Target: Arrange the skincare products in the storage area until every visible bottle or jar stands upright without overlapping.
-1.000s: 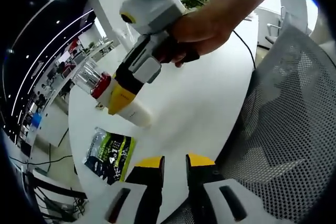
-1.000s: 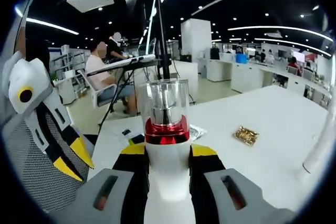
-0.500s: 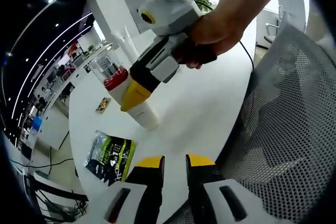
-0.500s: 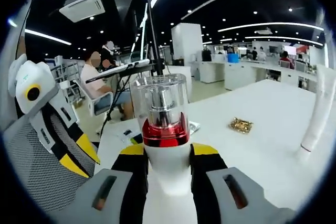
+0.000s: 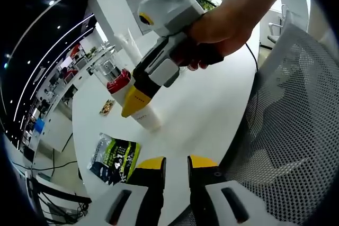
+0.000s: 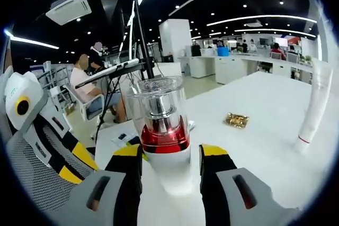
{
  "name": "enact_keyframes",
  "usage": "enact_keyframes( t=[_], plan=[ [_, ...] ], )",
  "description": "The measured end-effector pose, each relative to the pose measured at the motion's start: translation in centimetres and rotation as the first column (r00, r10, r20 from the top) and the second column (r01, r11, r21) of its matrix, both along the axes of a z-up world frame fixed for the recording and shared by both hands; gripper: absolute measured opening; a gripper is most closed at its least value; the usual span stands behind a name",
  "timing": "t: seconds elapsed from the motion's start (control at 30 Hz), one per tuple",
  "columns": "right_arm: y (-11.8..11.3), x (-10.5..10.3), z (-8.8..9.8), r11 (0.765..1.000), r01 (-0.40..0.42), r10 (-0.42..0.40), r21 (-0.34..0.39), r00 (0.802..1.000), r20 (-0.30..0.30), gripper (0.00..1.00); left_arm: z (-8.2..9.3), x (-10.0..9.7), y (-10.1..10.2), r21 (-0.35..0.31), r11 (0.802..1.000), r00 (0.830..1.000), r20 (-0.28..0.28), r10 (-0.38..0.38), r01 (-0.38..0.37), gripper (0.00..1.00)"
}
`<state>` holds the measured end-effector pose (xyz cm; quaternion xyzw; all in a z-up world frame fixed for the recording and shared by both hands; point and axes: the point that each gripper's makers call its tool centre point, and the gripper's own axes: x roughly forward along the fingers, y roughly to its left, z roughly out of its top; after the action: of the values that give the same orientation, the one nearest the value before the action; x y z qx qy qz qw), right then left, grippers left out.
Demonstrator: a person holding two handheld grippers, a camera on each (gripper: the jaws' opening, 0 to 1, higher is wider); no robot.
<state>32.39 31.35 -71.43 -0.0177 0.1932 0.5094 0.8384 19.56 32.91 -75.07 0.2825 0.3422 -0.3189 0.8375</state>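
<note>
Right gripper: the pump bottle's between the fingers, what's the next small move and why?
Probably back the right gripper straight off. The pump bottle looks upright on the white table, with gaps showing beside both fingers, so it seems released.

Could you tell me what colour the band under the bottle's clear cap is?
Glossy red band, clearest in the right gripper view.

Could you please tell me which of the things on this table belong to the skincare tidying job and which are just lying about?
Belongs to the job:
- pump bottle, red collar and clear cap, standing between the open right tongs
- white tube, standing on its cap

Just lying about:
- green and black packet
- small gold wrapper
- mesh chair
</note>
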Motion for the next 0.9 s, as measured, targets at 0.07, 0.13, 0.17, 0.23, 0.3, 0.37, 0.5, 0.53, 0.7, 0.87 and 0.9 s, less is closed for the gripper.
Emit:
enact_keyframes(
  t=[0.07,0.13,0.17,0.23,0.3,0.37,0.5,0.53,0.7,0.87,0.9],
  plan=[
    [-0.2,0.1,0.0,1.0,0.01,-0.01,0.001,1.0,0.0,0.43,0.0,0.1,0.0,-0.002,1.0,1.0,0.002,0.005,-0.005,0.17],
    [-0.3,0.2,0.1,1.0,0.015,-0.015,0.004,1.0,-0.002,0.46,0.0,0.1,0.1,-0.001,1.0,1.0,0.003,0.008,-0.008,0.17],
    [-0.3,0.2,0.1,1.0,0.014,-0.014,0.003,1.0,-0.002,0.48,0.1,0.1,0.1,0.0,1.0,1.0,0.004,0.008,-0.008,0.17],
    [-0.4,-0.1,-0.1,1.0,0.013,-0.013,0.002,0.999,-0.035,0.49,0.1,0.1,0.2,-0.001,1.0,1.0,0.006,0.01,-0.01,0.17],
    [-0.7,-0.4,-0.3,1.0,0.018,-0.018,-0.002,0.998,-0.053,0.48,0.2,0.2,0.2,0.001,1.0,1.0,0.009,0.014,-0.014,0.17],
    [-0.9,-0.8,-0.4,1.0,0.027,-0.027,-0.001,0.997,-0.071,0.48,0.3,0.2,0.2,-0.003,1.0,1.0,0.014,0.018,-0.018,0.17],
    [-1.7,-1.9,-1.0,0.999,0.054,-0.053,-0.004,0.984,-0.167,0.44,0.2,0.3,0.3,0.003,1.0,1.0,0.012,0.019,-0.019,0.17],
    [-2.0,-2.0,-1.0,0.998,0.058,-0.057,0.0,0.983,-0.172,0.41,0.2,0.3,0.3,0.002,1.0,1.0,0.013,0.021,-0.021,0.17],
    [-4.1,-2.9,-2.6,0.988,0.15,-0.152,-0.031,0.928,-0.34,0.4,-0.1,0.3,0.4,0.008,1.0,1.0,0.005,0.025,-0.025,0.17],
    [-6.3,-4.2,-3.1,0.984,0.167,-0.175,-0.054,0.915,-0.364,0.4,-0.1,0.3,0.5,0.013,0.999,1.0,-0.001,0.031,-0.031,0.17],
    [-6.7,-4.7,-3.4,0.984,0.167,-0.18,-0.067,0.907,-0.382,0.42,-0.1,0.3,0.6,0.011,0.999,0.999,-0.003,0.035,-0.035,0.17]
  ],
)
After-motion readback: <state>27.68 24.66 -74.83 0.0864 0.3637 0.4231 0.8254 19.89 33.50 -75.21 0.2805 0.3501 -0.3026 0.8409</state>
